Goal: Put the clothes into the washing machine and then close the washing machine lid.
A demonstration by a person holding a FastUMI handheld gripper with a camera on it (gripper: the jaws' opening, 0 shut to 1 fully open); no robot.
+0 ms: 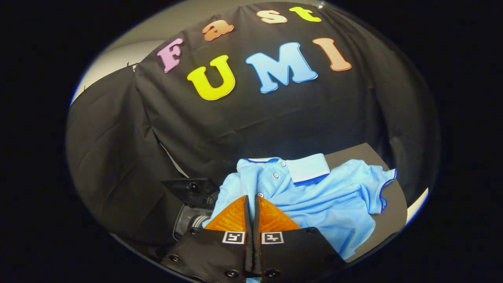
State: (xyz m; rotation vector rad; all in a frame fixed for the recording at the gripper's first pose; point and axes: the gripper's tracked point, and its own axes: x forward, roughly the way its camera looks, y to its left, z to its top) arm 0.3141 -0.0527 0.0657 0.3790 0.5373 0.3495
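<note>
Your gripper has its two fingers drawn together with only a thin slit between them, their tips lying against the near hem area of the light blue short-sleeved polo shirt. You cannot tell from here whether any cloth is pinched in that slit or whether the tips merely sit on top of the fabric.

The polo shirt lies spread and rumpled, front side up. Its collar is paler than the body, folded down flat with a dark blue stripe along its edge. A short row of small buttons runs down the placket from the collar toward your fingertips. One sleeve reaches away from the collar on the far side from your gripper, its cuff trimmed in dark blue. Soft folds cross the chest.

The shirt rests on a flat black board, which shows bare beyond the sleeve and behind the collar. Beside the shirt, on the side opposite the sleeve, sits a dark grey mechanical fitting with a rounded barrel, touching or just beside the shirt's edge. Behind the shirt hangs the creased black cloth wall.
</note>
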